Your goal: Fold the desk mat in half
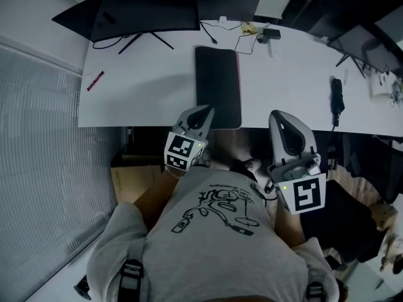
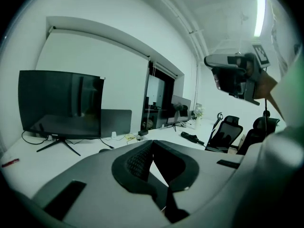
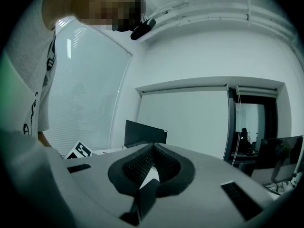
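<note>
The desk mat point(image 1: 217, 87) is a narrow black rectangle with a thin red strip along its right side. It lies flat on the white desk point(image 1: 145, 99) and reaches the near edge. My left gripper point(image 1: 201, 111) hovers at that near edge, just left of the mat's near corner, apart from it. Its jaws are shut with nothing between them point(image 2: 152, 142). My right gripper point(image 1: 278, 115) stands further right, off the desk's near edge. In the right gripper view its jaws meet at the tips point(image 3: 153, 146) and hold nothing.
A dark monitor point(image 1: 148, 8) and a second screen point(image 1: 227, 5) stand at the back of the desk, with cables point(image 1: 249, 30) beside them. A red pen point(image 1: 95, 80) lies at the left, a black device point(image 1: 337, 96) at the right. A cardboard box point(image 1: 135, 178) sits under the desk.
</note>
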Available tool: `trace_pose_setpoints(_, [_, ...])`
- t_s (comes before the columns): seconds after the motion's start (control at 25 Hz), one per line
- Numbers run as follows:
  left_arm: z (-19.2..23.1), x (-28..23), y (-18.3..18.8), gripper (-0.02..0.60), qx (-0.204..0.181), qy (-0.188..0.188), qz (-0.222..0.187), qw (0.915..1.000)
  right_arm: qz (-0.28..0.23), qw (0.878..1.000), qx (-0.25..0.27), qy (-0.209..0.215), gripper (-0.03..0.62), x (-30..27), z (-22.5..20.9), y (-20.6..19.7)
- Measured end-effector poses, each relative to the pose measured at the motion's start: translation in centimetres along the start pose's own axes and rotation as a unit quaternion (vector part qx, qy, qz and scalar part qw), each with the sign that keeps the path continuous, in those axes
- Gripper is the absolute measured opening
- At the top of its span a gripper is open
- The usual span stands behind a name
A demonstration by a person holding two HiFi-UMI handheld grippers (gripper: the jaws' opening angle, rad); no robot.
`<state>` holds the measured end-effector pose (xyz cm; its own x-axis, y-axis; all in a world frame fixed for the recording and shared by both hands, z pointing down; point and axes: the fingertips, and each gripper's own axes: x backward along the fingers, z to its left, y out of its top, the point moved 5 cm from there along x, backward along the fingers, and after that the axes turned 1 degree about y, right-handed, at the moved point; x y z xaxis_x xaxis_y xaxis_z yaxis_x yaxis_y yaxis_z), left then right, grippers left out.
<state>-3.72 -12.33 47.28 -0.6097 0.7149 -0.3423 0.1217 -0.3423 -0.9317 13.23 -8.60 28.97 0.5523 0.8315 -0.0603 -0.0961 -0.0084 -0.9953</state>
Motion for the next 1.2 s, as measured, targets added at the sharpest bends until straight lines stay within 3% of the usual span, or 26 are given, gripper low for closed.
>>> trace_pose_setpoints(0.24, [2.0, 3.3, 3.5, 0.02, 0.002, 0.013, -0.041, 0.9991, 0.005, 1.0, 0.001, 0.006, 0.009, -1.7, 2.0, 0.0])
trace_pose_setpoints(0.4, [2.9, 5.4, 5.5, 0.02, 0.026, 0.001, -0.065, 0.9975, 0.006, 1.0, 0.001, 0.011, 0.009, -2.6, 3.4, 0.0])
trace_pose_setpoints(0.56, [3.9, 7.5, 7.1, 0.02, 0.02, 0.01, -0.087, 0.9959, 0.009, 1.0, 0.0, 0.013, 0.009, -3.5, 4.7, -0.3])
trace_pose_setpoints(0.88, [5.3, 11.1, 9.6, 0.02, 0.007, 0.036, -0.116, 0.9926, 0.013, 1.0, -0.003, 0.008, 0.009, -4.3, 6.2, -1.0])
trace_pose_setpoints(1.2, [5.9, 12.4, 10.3, 0.02, 0.008, 0.036, -0.129, 0.9909, 0.023, 1.0, -0.001, 0.006, 0.009, -4.7, 7.0, -1.5])
